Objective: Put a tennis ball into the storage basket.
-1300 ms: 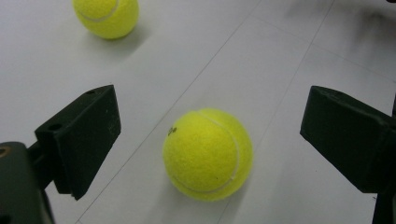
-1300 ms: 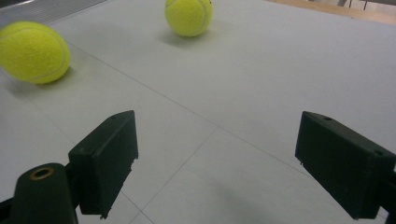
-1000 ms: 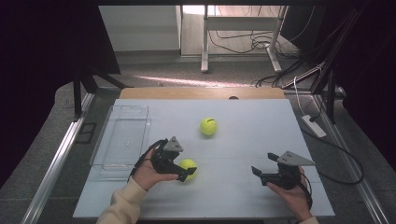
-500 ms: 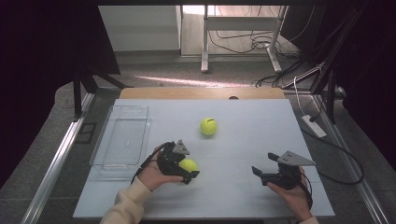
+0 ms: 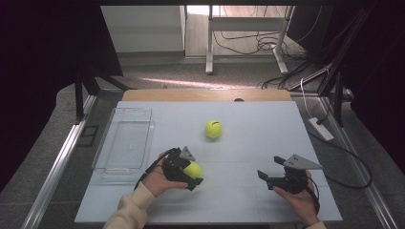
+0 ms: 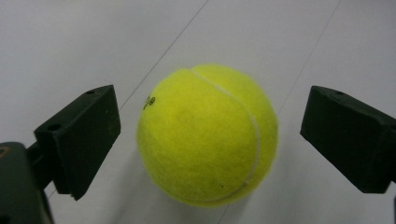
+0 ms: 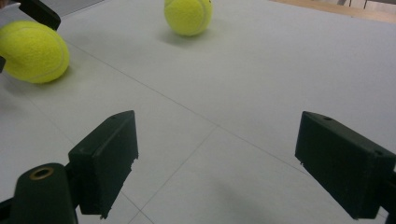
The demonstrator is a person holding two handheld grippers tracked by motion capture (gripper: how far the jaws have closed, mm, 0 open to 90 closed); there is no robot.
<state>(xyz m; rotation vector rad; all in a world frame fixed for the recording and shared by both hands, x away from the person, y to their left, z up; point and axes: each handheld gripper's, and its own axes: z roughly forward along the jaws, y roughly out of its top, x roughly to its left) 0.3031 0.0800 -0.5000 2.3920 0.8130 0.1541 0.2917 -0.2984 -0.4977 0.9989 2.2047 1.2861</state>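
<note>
White surface (image 5: 267, 129) with dark room behind, cables on the floor past its far edge. High view: left tongs (image 5: 191, 172) straddle the near tennis ball (image 5: 193, 170), left hand (image 5: 160, 177) behind them. Second tennis ball (image 5: 213, 129) sits beyond the left tongs, well apart, toward the far edge. Clear plastic tray (image 5: 123, 143) lies just to the outer side of the left tongs. Right tongs (image 5: 263, 175) rest low over bare surface, held by right hand (image 5: 298, 198), well apart from both balls.

Left gripper view: near tennis ball (image 6: 208, 135) sits between the two black jaws, gap visible on each side, pads not pressing. Jaws have just been closing in on it, ball on the surface.

Right gripper view: right tongs (image 7: 215, 163) spread wide, nothing between them. Near tennis ball (image 7: 33, 51) far ahead to their left, second tennis ball (image 7: 188, 16) farther ahead.
</note>
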